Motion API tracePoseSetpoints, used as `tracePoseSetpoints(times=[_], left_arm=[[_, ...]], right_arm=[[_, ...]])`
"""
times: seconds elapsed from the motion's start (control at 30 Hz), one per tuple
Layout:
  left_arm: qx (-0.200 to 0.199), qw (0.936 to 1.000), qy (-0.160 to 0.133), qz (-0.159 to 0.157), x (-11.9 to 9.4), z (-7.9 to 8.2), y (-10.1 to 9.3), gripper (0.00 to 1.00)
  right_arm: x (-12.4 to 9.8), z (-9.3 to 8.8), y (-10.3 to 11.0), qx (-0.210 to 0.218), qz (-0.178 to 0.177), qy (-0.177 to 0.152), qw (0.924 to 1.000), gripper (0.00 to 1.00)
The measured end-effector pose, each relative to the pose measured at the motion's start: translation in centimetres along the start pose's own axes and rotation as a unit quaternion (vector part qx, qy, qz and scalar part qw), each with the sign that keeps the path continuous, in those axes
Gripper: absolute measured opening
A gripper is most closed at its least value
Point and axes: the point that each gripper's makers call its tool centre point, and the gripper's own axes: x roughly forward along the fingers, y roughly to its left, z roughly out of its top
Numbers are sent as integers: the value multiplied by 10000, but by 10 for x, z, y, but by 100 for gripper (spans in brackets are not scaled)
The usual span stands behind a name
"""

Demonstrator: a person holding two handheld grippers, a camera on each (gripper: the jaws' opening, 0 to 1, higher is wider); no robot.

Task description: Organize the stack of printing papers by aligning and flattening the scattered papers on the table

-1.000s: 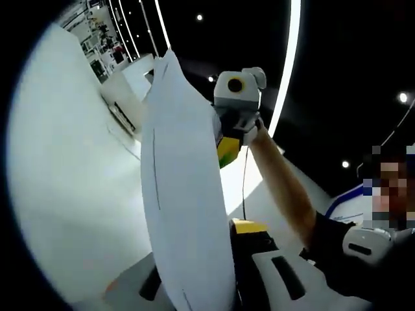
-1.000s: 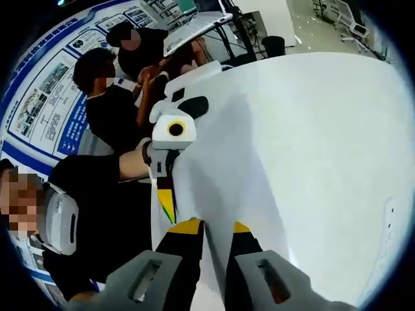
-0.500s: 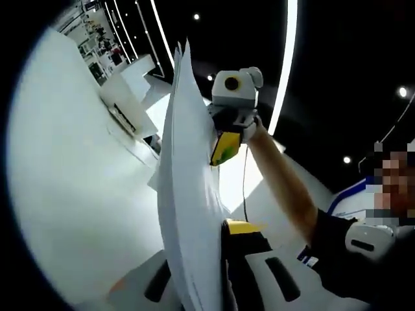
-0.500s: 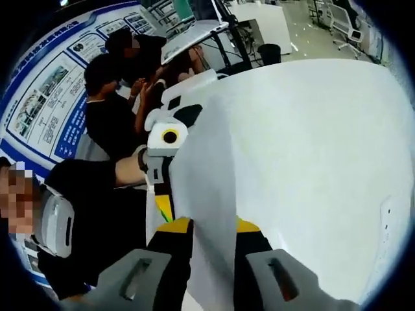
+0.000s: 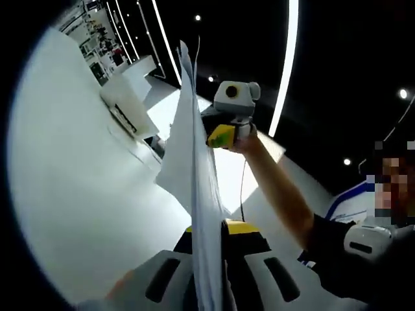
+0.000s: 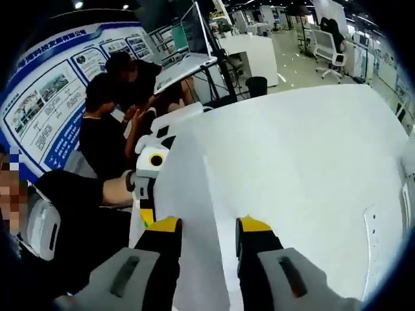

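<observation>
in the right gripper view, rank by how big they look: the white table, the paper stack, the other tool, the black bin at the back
1. white table
2. paper stack, though nearness to the camera enlarges it
3. left tool
4. black bin

White paper stack (image 5: 194, 168) stands on edge, upright above the white table (image 6: 311, 149).

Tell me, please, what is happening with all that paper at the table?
A person holds a stack of white printing papers upright above the white table, one gripper at each end. The left gripper is shut on one edge and the right gripper clamps the opposite edge. The sheets look roughly gathered, edges not yet flush. Other people stand beyond the table.
</observation>
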Motion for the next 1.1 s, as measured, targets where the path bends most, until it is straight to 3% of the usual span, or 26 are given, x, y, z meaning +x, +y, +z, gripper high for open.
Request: tracePoseSetpoints(times=[0.13,0.27,0.3,0.4,0.53,0.63,0.73,0.9,1.0,1.1], left_arm=[[-36,10000,-66,-40,-1,2,-2,6],[-21,9999,-106,-72,-1,3,-4,6],[-23,9999,-109,-77,-2,4,-3,6],[-21,9998,-160,-83,-3,5,-4,6],[-64,9995,-273,-109,-4,10,-4,6],[-68,9996,-259,-86,-4,10,-2,6],[-70,9996,-262,-76,-4,10,-2,6],[-72,9995,-298,-74,-9,16,3,6],[-76,9995,-301,-70,-10,17,5,6],[-86,9995,-301,-75,-12,19,7,6]], right_arm=[[-9,15,4,83,98,-906,9958,34],[-23,24,16,335,464,-1783,9823,44],[-29,26,18,340,519,-2079,9762,47],[-41,25,20,317,475,-2566,9648,54],[-63,13,16,579,476,-3271,9420,57],[-72,3,3,866,331,-3549,9303,58],[-75,-8,0,957,273,-3593,9279,60],[-80,-21,5,868,116,-4000,9123,69],[-92,-21,9,775,82,-4468,8912,69],[-103,-21,20,819,263,-4878,8687,73]])
